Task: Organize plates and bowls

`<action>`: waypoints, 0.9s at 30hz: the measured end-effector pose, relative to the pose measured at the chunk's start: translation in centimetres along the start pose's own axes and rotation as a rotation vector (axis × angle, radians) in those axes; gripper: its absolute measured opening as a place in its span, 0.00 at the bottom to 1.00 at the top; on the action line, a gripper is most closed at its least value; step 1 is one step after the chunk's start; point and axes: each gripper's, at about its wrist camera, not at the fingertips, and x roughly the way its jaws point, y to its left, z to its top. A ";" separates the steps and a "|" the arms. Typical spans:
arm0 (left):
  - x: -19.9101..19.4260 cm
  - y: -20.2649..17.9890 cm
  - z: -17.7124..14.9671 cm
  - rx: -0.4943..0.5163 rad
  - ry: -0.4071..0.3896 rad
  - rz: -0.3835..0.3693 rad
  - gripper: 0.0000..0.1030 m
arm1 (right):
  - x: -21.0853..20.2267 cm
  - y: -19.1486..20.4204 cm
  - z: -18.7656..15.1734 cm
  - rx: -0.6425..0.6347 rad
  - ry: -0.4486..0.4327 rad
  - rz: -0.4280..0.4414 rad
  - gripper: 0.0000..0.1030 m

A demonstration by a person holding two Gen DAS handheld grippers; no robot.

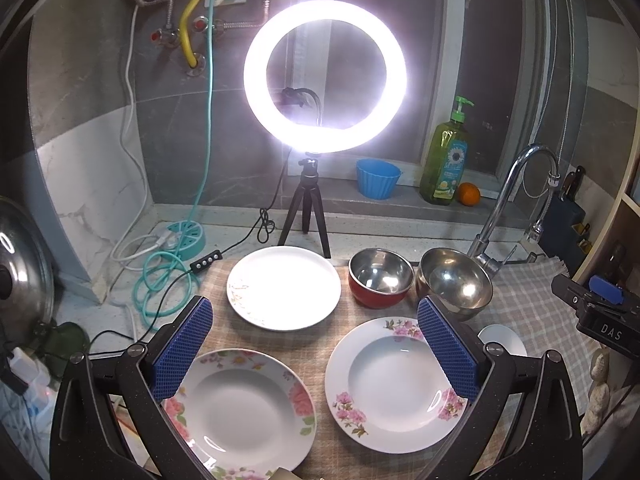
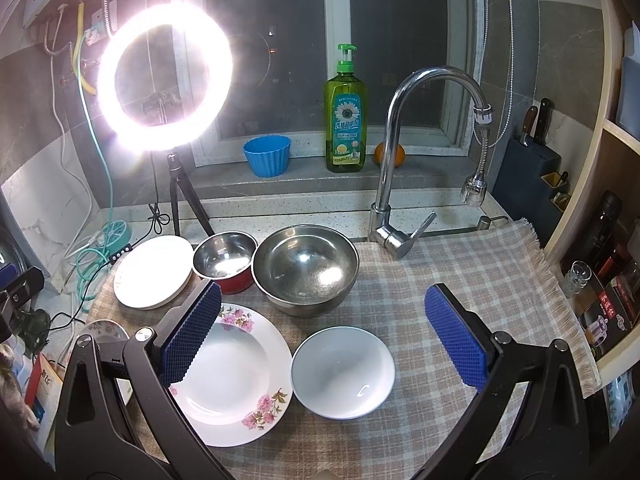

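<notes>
"DAS" is printed on the right gripper point(image 1: 600, 320) body.

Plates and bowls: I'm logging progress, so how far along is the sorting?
Nothing looks done: three plates, including the plain plate and pink-flowered plate, lie unstacked. In hand: nothing; left claw and right claw are open. Left: the plates, steel bowl, white bowl.

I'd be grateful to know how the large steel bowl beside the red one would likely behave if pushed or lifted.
The large steel bowl looks thin-walled, so probably light. Its polished, rounded sides suggest it may slip between the fingers and rock or tip if pushed at the rim. The checked cloth beneath may bunch rather than let it slide.
</notes>
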 end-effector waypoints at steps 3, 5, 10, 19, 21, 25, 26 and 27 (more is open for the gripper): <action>0.0 0.0 0.0 0.000 0.001 -0.001 0.99 | 0.1 0.0 0.0 0.000 0.000 0.000 1.00; 0.0 0.0 0.0 0.002 0.001 0.002 0.99 | 0.1 0.0 0.1 0.000 0.001 0.000 1.00; 0.1 -0.1 0.0 0.002 0.002 -0.001 0.99 | 0.2 0.0 0.0 0.001 0.004 0.001 1.00; 0.5 -0.6 0.1 0.010 0.013 -0.007 0.99 | 1.5 -0.1 -0.4 0.000 0.029 0.000 1.00; 1.0 -0.6 0.0 0.014 0.025 -0.015 0.99 | 1.7 -0.2 -0.5 -0.005 0.040 0.000 1.00; 2.0 -0.1 -0.3 0.015 0.059 -0.024 0.99 | 2.3 -0.7 -1.4 0.007 0.083 0.020 1.00; 2.2 -0.1 -0.4 0.017 0.071 -0.025 0.99 | 2.5 -0.9 -1.6 0.014 0.093 0.028 1.00; 2.5 0.0 -0.5 0.019 0.080 -0.026 0.99 | 2.6 -1.2 -1.9 0.021 0.107 0.036 1.00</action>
